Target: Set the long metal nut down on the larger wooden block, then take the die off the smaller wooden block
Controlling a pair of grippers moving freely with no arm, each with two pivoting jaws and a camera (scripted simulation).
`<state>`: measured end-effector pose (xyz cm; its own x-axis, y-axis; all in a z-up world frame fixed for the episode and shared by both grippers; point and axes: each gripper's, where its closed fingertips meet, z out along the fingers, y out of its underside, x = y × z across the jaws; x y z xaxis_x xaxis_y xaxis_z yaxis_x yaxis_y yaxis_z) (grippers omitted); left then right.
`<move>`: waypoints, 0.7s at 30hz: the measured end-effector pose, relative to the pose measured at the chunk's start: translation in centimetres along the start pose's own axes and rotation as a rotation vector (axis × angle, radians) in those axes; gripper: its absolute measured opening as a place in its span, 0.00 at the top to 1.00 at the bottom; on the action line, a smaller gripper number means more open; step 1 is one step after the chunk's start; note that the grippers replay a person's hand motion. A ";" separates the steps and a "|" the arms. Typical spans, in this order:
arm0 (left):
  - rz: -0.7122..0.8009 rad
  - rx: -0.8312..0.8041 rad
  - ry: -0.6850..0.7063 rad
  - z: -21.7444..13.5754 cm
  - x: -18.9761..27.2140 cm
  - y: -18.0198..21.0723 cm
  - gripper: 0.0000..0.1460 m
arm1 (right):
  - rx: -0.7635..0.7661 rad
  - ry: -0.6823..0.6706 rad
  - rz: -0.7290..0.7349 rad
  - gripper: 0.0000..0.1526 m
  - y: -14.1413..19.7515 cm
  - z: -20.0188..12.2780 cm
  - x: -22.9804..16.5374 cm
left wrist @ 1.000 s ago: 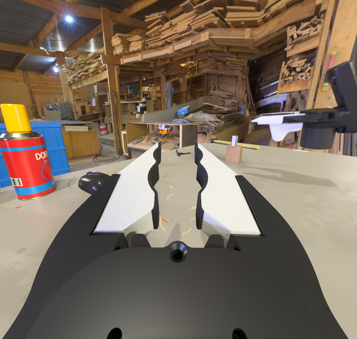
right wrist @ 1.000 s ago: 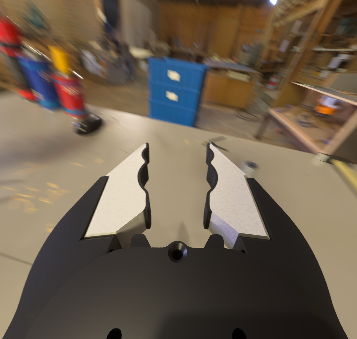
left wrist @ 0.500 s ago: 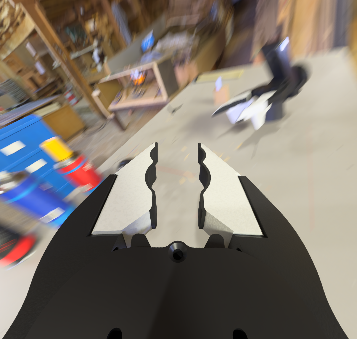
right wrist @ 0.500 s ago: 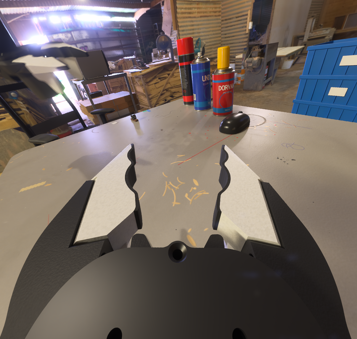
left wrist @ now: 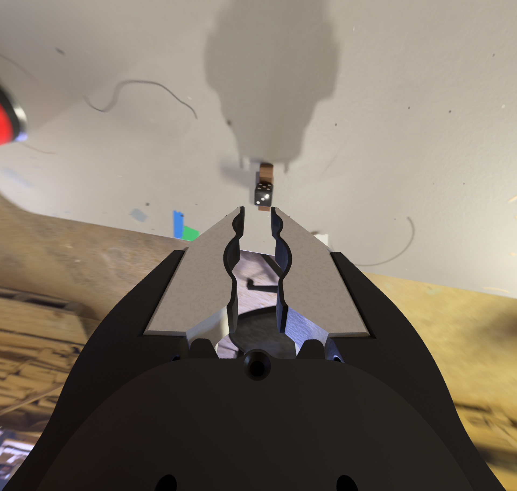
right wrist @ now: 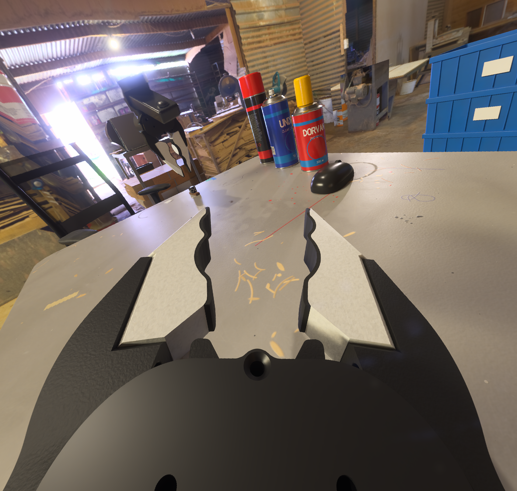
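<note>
The black die sits on the smaller wooden block near the table's edge. My left gripper points steeply down at it, open and empty, with its tips just short of the die and a narrow gap between the jaws. In the right wrist view the left gripper hangs above the die and its block. My right gripper is open wide and empty, low over the table with wood shavings between its fingers. The long metal nut and the larger block are out of view.
Three spray cans, red and black, blue and red with a yellow cap, stand at the table's far side beside a black mouse. Blue crates stand beyond. The table edge runs close to the die.
My left gripper has swung from a level view across the table to a steep downward tilt over the die, and its jaws have narrowed. My right gripper has turned towards the cans and opened wider.
</note>
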<state>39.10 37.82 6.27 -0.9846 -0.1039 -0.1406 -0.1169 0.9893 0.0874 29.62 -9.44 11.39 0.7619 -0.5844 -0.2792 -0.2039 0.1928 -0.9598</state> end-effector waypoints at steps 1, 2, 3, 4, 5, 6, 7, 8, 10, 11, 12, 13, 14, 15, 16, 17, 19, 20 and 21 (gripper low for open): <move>-0.006 -0.024 0.050 0.7 0.1 0.3 0.87 | -0.003 0.002 -0.003 0.56 0.0 0.0 0.0; -0.013 -0.042 0.091 1.2 0.2 0.7 0.87 | -0.005 0.003 -0.006 0.56 0.1 0.0 0.0; -0.017 -0.064 0.120 1.6 0.3 1.0 0.86 | -0.007 0.003 -0.007 0.57 0.1 0.1 0.0; -0.016 -0.094 0.137 2.0 0.3 1.4 0.84 | -0.009 0.004 -0.006 0.57 0.1 0.1 0.0; -0.008 -0.120 0.137 2.4 0.1 1.7 0.83 | -0.010 0.004 -0.003 0.57 0.1 0.1 0.0; 0.007 -0.137 0.134 2.8 0.1 1.9 0.81 | -0.011 0.005 0.001 0.57 0.1 0.1 0.1; 0.023 -0.150 0.132 3.1 0.0 1.9 0.80 | -0.012 0.005 0.007 0.58 0.1 0.1 0.1; 0.039 -0.161 0.129 3.5 0.0 1.9 0.81 | -0.012 0.004 0.012 0.58 0.1 0.1 0.2; 0.066 -0.174 0.123 4.2 0.0 1.9 0.83 | -0.011 0.006 0.022 0.59 0.1 0.1 0.3; 0.070 -0.184 0.134 4.5 0.1 1.9 0.84 | -0.010 0.007 0.025 0.59 0.1 0.1 0.3; 0.064 -0.195 0.156 4.7 0.3 2.0 0.85 | -0.008 0.009 0.026 0.59 0.1 0.1 0.4; 0.058 -0.204 0.182 4.8 0.5 2.0 0.86 | -0.007 0.011 0.026 0.60 0.1 0.1 0.4; 0.055 -0.212 0.189 4.7 0.6 2.0 0.88 | -0.007 0.014 0.026 0.60 0.1 0.1 0.4; 0.063 -0.220 0.179 4.6 0.6 2.0 0.89 | -0.006 0.015 0.026 0.60 0.1 0.1 0.4; 0.078 -0.228 0.154 4.4 0.4 2.0 0.89 | -0.005 0.017 0.026 0.60 0.1 0.1 0.5; 0.090 -0.235 0.122 3.9 0.2 2.0 0.89 | -0.004 0.018 0.026 0.61 0.0 0.1 0.5; 0.085 -0.226 0.040 2.2 -0.3 1.8 0.89 | 0.002 0.016 0.026 0.61 0.0 0.0 0.5; 0.070 -0.212 -0.008 1.2 -0.5 1.7 0.89 | 0.006 0.015 0.027 0.62 -0.1 0.0 0.5; 0.052 -0.195 -0.058 0.0 -0.6 1.7 0.89 | 0.012 0.016 0.028 0.63 -0.1 -0.1 0.5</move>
<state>39.53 39.54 6.53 -0.9815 -0.0416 -0.1867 -0.0946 0.9539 0.2849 29.97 -9.78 11.36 0.7463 -0.5911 -0.3061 -0.2173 0.2184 -0.9514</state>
